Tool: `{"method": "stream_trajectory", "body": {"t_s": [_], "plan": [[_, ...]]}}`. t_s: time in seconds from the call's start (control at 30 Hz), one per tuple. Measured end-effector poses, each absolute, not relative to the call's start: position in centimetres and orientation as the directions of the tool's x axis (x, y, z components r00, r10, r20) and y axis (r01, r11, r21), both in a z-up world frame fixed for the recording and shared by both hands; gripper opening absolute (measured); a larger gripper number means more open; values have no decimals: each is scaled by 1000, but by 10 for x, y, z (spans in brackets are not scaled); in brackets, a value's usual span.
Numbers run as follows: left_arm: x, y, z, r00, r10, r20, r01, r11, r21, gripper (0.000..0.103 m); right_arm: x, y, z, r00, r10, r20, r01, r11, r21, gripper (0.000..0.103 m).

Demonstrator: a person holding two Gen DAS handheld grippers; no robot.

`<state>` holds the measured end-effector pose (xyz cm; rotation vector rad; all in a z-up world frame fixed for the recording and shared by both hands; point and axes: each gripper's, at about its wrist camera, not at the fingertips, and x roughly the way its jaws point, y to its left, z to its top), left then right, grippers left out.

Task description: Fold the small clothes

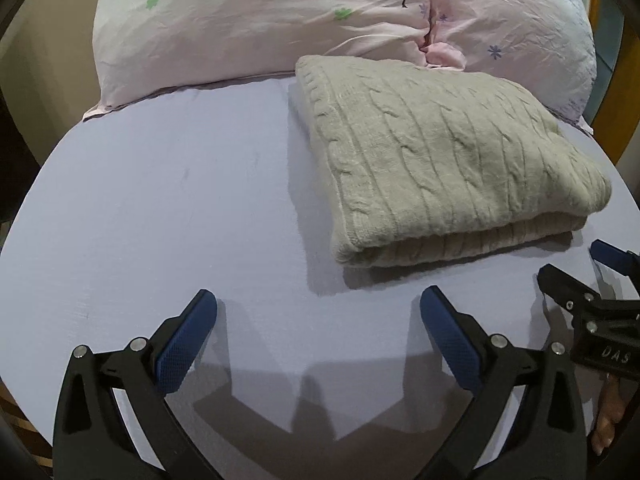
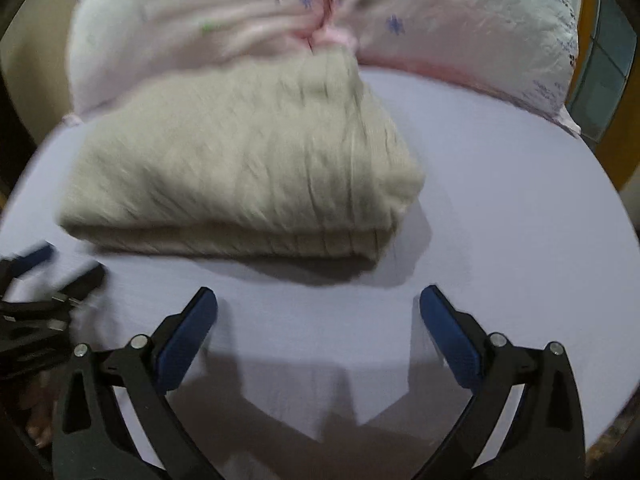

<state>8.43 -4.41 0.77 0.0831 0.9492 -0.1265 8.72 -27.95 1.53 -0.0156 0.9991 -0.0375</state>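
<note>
While both tools hover low over the bed [image 1: 160, 208], the item list reads as follows.

Item 1: cable-knit sweater [image 1: 448, 152], grey-beige, folded into a thick rectangular stack of several layers. It lies flat on the lavender bed sheet, its far edge touching the pillows. From the left wrist view it sits ahead and to the right of the left tool; from the right wrist view, where motion blur softens the knit, it sits ahead and to the left of the right tool. Neither tool touches it; a strip of bare sheet separates its near folded edge from both sets of fingertips.

Item 2: left tool [image 1: 318, 300], black frame, blue textured pads [image 1: 188, 344], jaws spread wide, holding nothing, above the sheet.

Item 3: right tool [image 2: 318, 300], same build, jaws spread wide, holding nothing. Its tip also shows at the right edge of the left wrist view, just beside the sweater's near right corner.

Item 4: two pillows [image 1: 256, 28], pale pink with small flower and tree prints, set side by side at the head of the bed behind the sweater.
</note>
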Motion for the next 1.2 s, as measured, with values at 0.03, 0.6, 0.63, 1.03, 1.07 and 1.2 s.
{"method": "stream_trajectory", "body": {"t_s": [0.03,0.6,0.63,1.03,1.07,1.2], "plan": [[84,-44,7,577,-71,-813,144,989,15,102,87,-280,14,541,-35,-840,25,999,-26,101],[83,-45,7,572,-82,-816,170,985,20,102,85,-282,15,554,-28,-832,30,999,-13,101],[84,-45,7,571,-82,-817,170,985,21,102,85,-282,15,554,-28,-832,30,999,-13,101],[84,-46,6,566,-77,-821,167,986,23,102,85,-282,15,554,-28,-832,30,999,-14,101],[84,-46,6,566,-77,-821,167,986,23,102,85,-282,15,554,-28,-832,30,999,-14,101],[84,-46,6,566,-77,-821,167,986,23,102,85,-282,14,554,-28,-832,30,999,-14,101]]}}
